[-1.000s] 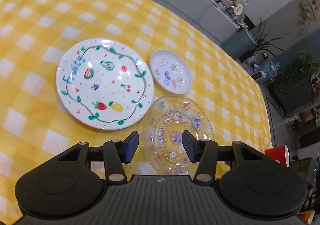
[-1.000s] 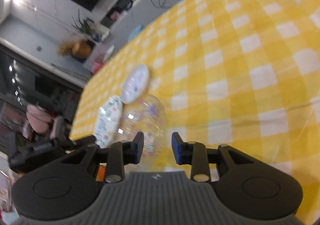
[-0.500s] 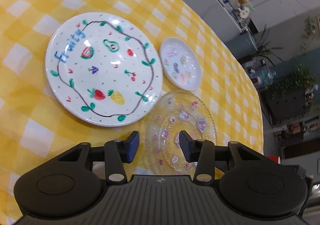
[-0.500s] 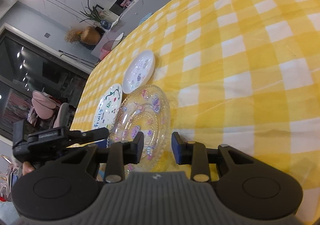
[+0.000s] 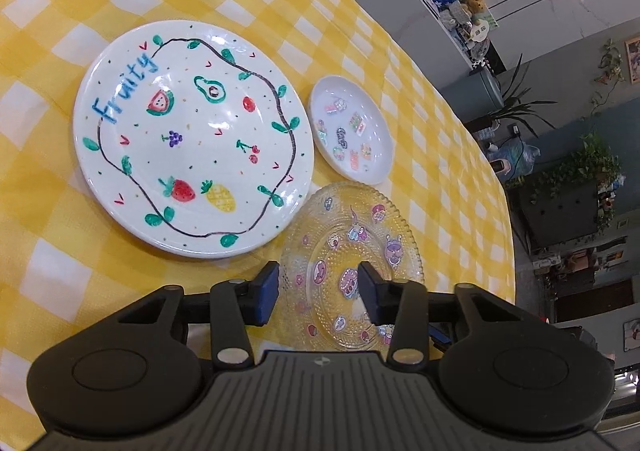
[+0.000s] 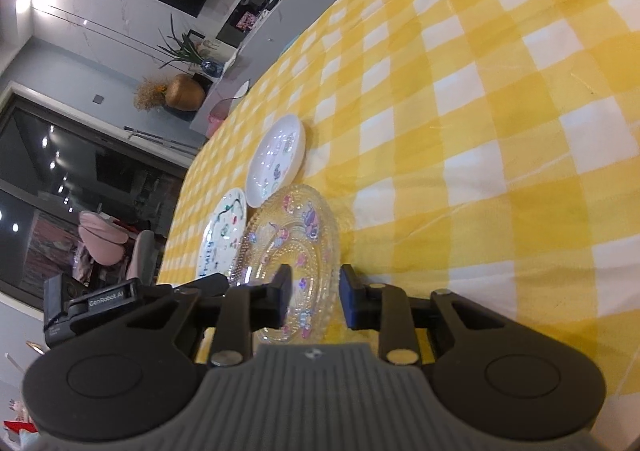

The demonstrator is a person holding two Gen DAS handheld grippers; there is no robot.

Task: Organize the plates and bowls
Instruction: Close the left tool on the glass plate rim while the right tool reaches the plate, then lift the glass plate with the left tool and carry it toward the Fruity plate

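Three dishes lie on your yellow checked tablecloth [image 5: 360, 63]. Take the clear glass plate [image 5: 352, 251] as your landmark: the big white fruit plate [image 5: 192, 139] and small white dish [image 5: 352, 131] lie just beyond it. Your left gripper [image 5: 318, 293] and right gripper [image 6: 315, 301] hover at the glass plate's near rim, jaws apart and just closing, its rim showing between them, pads not pressing it.
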